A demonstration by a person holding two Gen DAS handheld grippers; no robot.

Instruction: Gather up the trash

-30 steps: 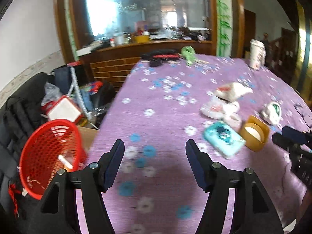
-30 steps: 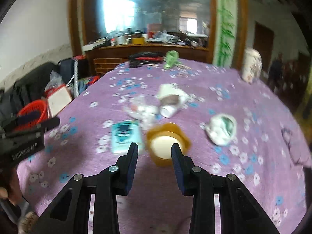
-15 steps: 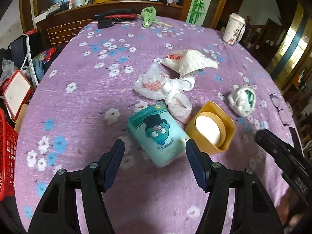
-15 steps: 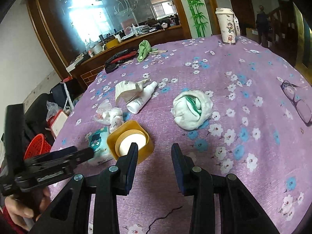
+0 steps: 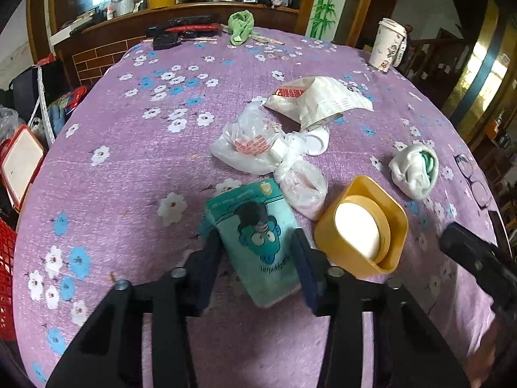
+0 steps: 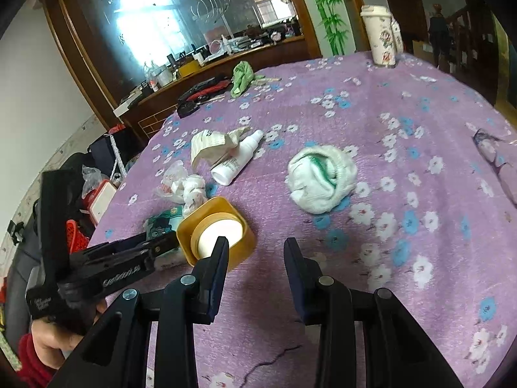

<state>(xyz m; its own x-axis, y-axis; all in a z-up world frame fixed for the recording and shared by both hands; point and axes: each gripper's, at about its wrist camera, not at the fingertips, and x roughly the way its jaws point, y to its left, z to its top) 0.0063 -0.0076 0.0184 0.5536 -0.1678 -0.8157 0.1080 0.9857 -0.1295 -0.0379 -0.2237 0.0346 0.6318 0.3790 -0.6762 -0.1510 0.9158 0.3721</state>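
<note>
A teal tissue pack (image 5: pixel 258 239) with a cartoon face lies on the purple flowered tablecloth (image 5: pixel 129 168). My left gripper (image 5: pixel 257 258) is open with one finger on each side of the pack; I cannot tell if the pads touch it. Beside it are a yellow square tub (image 5: pixel 362 229), clear plastic bags (image 5: pixel 258 148), a crumpled paper bag (image 5: pixel 320 100) and a white wad with green (image 5: pixel 415 169). My right gripper (image 6: pixel 255 258) is open and empty, just right of the yellow tub (image 6: pixel 219 229); the white wad (image 6: pixel 323 177) lies beyond it.
A red mesh basket (image 5: pixel 6 278) sits off the table's left edge, with a red-rimmed box (image 5: pixel 19 161) and bags on the floor. A flowered cup (image 5: pixel 387 45), a green cloth (image 5: pixel 240 27), a white bottle (image 6: pixel 239 161) and glasses (image 5: pixel 475 181) are on the table.
My left gripper swung from the red basket to the table and came down around the teal tissue pack. My right gripper moved slightly right of the yellow tub.
</note>
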